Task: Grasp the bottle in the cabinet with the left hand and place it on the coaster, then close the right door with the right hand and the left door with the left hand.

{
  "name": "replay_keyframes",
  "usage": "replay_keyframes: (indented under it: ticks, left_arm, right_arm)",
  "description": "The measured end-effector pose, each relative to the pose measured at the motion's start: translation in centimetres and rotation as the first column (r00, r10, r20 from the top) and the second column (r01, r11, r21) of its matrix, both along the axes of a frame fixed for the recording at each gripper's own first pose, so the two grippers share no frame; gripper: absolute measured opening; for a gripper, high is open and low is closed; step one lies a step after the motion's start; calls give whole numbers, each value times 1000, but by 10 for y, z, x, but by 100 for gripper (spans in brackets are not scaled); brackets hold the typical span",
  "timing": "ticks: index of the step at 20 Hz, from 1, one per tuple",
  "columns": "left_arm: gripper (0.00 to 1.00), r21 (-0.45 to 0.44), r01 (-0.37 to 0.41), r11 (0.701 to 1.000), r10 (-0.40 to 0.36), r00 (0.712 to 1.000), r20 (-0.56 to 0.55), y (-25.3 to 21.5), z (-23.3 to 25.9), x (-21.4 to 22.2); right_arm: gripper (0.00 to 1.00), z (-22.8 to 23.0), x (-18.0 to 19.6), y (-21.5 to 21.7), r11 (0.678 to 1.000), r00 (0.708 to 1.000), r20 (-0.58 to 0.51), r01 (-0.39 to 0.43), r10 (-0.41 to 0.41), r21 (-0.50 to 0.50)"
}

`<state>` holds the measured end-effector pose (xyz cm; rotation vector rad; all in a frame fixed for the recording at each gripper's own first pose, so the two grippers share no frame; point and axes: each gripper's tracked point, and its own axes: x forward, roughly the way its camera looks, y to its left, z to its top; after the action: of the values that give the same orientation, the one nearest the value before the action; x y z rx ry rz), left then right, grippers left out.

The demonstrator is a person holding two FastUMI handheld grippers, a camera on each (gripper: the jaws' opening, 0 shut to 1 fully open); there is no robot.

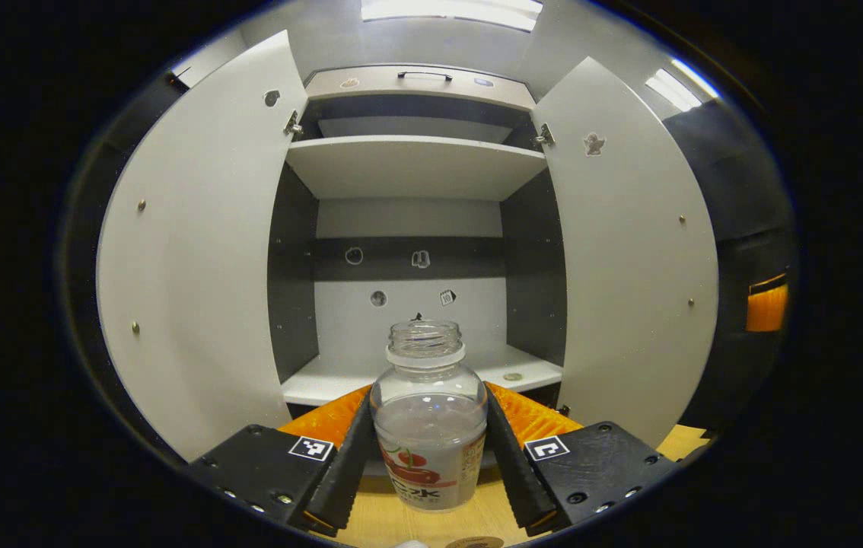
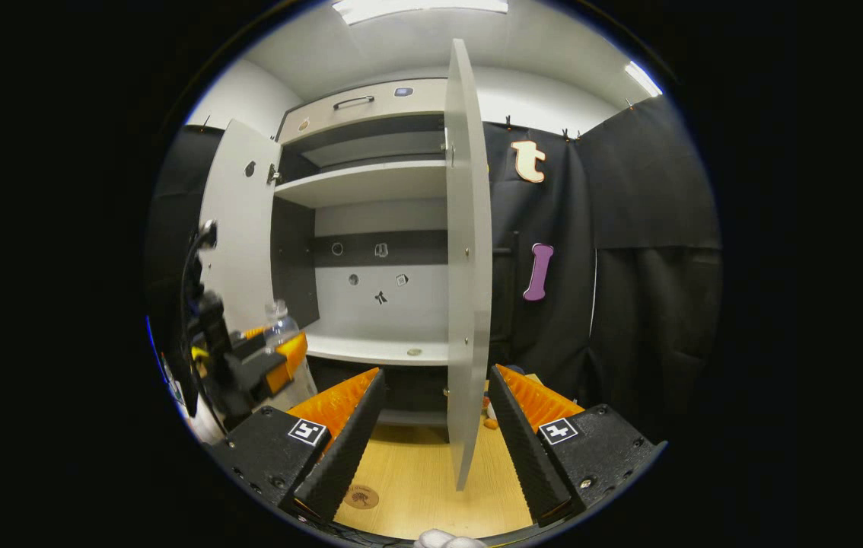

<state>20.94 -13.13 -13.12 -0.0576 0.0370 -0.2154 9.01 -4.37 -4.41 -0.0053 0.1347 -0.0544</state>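
Held between the left gripper (image 1: 428, 457) fingers, the bottle (image 1: 428, 426) stands upright and uncapped, clear, with a label low on its body; both fingers press its sides. It is out in front of the cabinet (image 1: 416, 228), above the wooden surface (image 1: 370, 525), and a sliver of the coaster (image 1: 475, 542) shows at the bottom edge just below it. Behind it both cabinet doors stand wide open, left door (image 1: 195, 251) and right door (image 1: 629, 251), and a small round thing (image 1: 512, 376) lies on the lower shelf (image 1: 325, 384).

From the right gripper view, the right gripper (image 2: 431, 449) has its fingers spread wide with nothing between them, the edge of the right door (image 2: 468, 266) standing just ahead of the gap. The coaster (image 2: 361, 497) lies on the surface by its left finger. Farther left, the left gripper (image 2: 268, 361) holds the bottle (image 2: 279, 320).
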Motion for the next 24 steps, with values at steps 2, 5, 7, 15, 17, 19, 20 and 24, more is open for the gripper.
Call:
replay_keyframes:
  ticks: [2,5,7,15,17,19,20,24]
  left_arm:
    - [76,2,15,1000,-15,1000,-25,-6,-34,-12]
    - [76,7,50,999,-50,998,-42,-17,-83,-29]
    - [76,-11,73,997,-74,996,-53,-25,-111,-37]
    - [76,-33,123,992,-126,986,-108,-51,-193,-58]
    - [76,-19,132,991,-133,986,-97,-55,-203,-59]
    - [76,-10,140,990,-141,985,-98,-57,-211,-59]
    - [76,-13,142,990,-143,984,-105,-59,-215,-60]
    - [76,-26,157,987,-159,985,-72,-65,-218,-64]
  right_arm:
    - [83,-7,-2,1,999,1000,-29,1,-2,-35]
    - [83,-11,-1,5,997,998,-67,-19,14,-69]
    - [84,-12,2,7,995,997,-78,-37,30,-90]
    - [84,-34,4,8,988,985,-157,-89,69,-125]
    - [84,-39,3,6,986,983,-166,-96,73,-135]
    - [84,-43,3,6,985,980,-182,-105,80,-135]
    - [84,-44,3,6,985,979,-186,-111,85,-132]
    - [84,-47,2,7,983,977,-188,-124,98,-133]
